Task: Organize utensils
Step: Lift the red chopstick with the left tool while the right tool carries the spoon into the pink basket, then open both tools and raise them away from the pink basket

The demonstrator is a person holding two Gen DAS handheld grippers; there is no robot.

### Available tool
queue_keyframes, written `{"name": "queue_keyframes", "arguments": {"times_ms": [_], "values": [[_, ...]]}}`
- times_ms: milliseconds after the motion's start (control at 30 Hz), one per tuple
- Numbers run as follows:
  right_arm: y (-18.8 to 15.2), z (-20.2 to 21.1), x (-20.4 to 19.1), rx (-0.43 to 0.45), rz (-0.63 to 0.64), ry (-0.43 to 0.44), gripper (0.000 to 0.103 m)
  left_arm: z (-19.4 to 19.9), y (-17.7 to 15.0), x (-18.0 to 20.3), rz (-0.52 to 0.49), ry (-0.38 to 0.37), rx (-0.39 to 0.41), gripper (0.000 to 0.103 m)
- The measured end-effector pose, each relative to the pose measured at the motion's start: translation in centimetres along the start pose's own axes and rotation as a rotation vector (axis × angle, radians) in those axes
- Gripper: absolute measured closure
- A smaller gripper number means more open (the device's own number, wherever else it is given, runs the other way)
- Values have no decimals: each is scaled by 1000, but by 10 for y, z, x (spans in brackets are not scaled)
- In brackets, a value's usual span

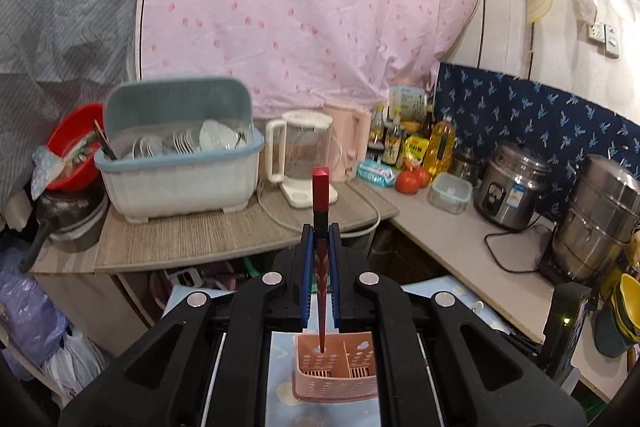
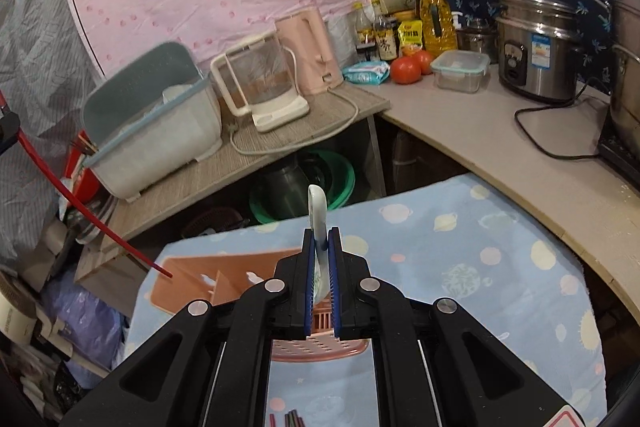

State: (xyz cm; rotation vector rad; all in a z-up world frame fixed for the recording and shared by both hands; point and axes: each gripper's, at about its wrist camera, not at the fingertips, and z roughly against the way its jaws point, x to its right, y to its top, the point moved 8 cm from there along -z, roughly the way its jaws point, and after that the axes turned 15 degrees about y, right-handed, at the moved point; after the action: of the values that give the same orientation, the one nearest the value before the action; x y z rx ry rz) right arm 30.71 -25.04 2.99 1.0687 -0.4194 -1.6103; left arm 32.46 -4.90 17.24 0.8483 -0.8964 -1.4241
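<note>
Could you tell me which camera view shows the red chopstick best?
The left wrist view: the red chopstick stands clamped in the left tool, its tip down over the pink holder. The right wrist view shows it only as a thin red line at the left edge, tip by the holder's rim.

Hand-held grippers [image 1: 321,239] [image 2: 322,241] (both clamped)
</note>
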Motion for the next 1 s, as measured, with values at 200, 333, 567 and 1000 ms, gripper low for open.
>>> {"name": "queue_keyframes", "arguments": {"times_ms": [200,333,567,1000], "values": [[-13,-15,5,-20,11,-23,87,-22,-27,5,-22,19,-54,95],[-16,5,0,20,27,-37,67,-16,-38,7,-53,48,-47,76],[-45,55,-13,42,13,-4,62,21,-67,11,-101,58,-58,58],[-144,137,-17,-7,-34,11,60,94,-157,15,-145,33,-162,49]]}}
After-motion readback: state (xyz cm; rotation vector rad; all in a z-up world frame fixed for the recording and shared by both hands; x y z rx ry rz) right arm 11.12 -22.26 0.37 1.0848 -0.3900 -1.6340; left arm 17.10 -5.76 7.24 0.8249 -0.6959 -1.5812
